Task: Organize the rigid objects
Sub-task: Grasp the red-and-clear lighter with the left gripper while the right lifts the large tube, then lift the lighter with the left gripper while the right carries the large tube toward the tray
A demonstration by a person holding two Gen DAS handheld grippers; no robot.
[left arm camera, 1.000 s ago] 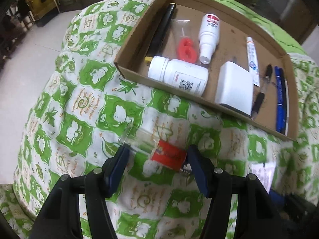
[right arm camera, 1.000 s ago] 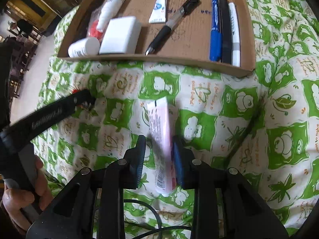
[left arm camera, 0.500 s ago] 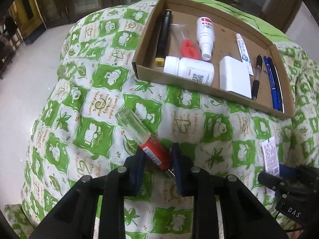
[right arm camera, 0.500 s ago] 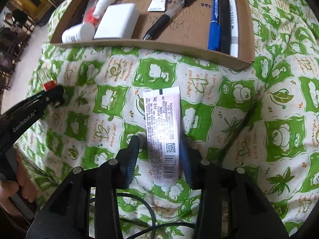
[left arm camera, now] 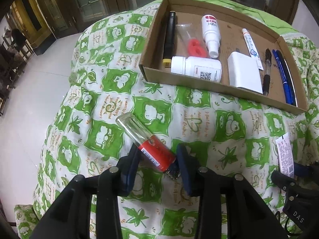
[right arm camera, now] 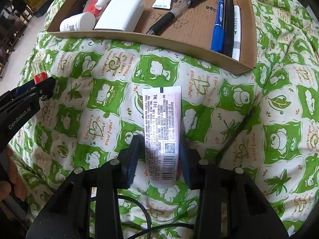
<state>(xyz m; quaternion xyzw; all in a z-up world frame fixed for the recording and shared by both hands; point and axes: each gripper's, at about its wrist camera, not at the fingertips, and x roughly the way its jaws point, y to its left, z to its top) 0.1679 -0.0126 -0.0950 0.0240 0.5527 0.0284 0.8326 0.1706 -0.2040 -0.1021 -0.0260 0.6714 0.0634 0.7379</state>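
Your left hand-held gripper straddled the red end of a clear-capped lipstick lying at a slant on the green-and-white checked cloth; its jaws were opening, the left pad against the red body and the right pad beside the metal tip, though contact there could not be told for sure. Your right hand-held gripper pointed down over a white tube printed with small text and a barcode, cap end toward you; its jaws were closing with the tube between them, the right pad at the tube's edge and a narrow gap showing on the left. Both items lay on the cloth, outside the cardboard tray beyond them. Inside the tray, from left to right in the left wrist view, sat a black pen with a yellow end, a clear bag with a red piece, a white spray bottle, a white pill bottle on its side against the near wall, a white box, a small ointment tube, a black gel pen and blue markers along the right wall. In the right wrist view your hand showed at the left edge, gripping the left tool's handle. A black cable ran under the right gripper.
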